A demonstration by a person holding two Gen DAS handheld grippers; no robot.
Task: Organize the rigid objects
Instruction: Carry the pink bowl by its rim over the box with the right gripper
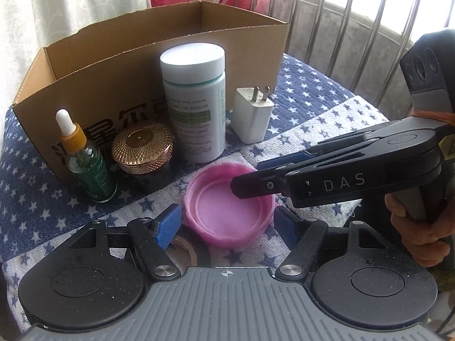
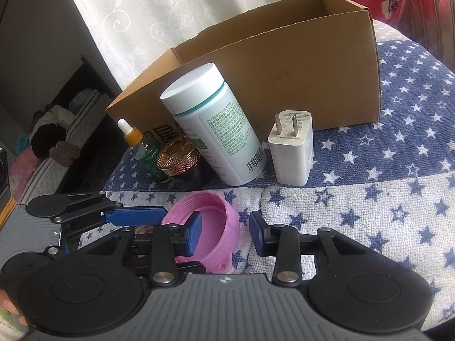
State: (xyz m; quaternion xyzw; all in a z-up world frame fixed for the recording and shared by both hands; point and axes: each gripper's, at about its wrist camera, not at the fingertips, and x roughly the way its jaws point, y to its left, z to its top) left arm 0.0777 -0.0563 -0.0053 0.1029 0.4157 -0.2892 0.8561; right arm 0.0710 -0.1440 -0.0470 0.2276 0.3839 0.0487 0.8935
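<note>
— Pink plastic, then: where does the pink lid (image 1: pixel 230 213) lie in the left wrist view?

— Low in the centre of the frame, open side up, on the star-printed cloth (image 1: pixel 307 91). The left claw (image 1: pixel 227 224) straddles it: one blue pad sits just off the lid's left rim, the other just off its right rim. The jaws stand wide and neither pad presses on the plastic.

— And the other claw in that view?

— The right claw (image 1: pixel 250 183) reaches in from the right edge of the frame, its tip over the lid's upper right rim. From this side I cannot tell how far its jaws are parted.

— What stands behind?

— A row before the cardboard box (image 1: pixel 170 54): dropper bottle (image 1: pixel 91 164) at the left, gold-lidded jar (image 1: pixel 142 150), white bottle (image 1: pixel 196 102), then the white charger (image 1: pixel 253 113).

— Now the right wrist view?

— The lid (image 2: pixel 213 233) lies lower centre, slightly left. The right claw (image 2: pixel 226 234) is partly open; its left pad sits inside the lid's hollow, its right pad outside the right wall, so the wall stands between them with a gap on the right side. Nothing is gripped. The left claw (image 2: pixel 133 217) shows as a blue finger at the lid's left rim.
</note>
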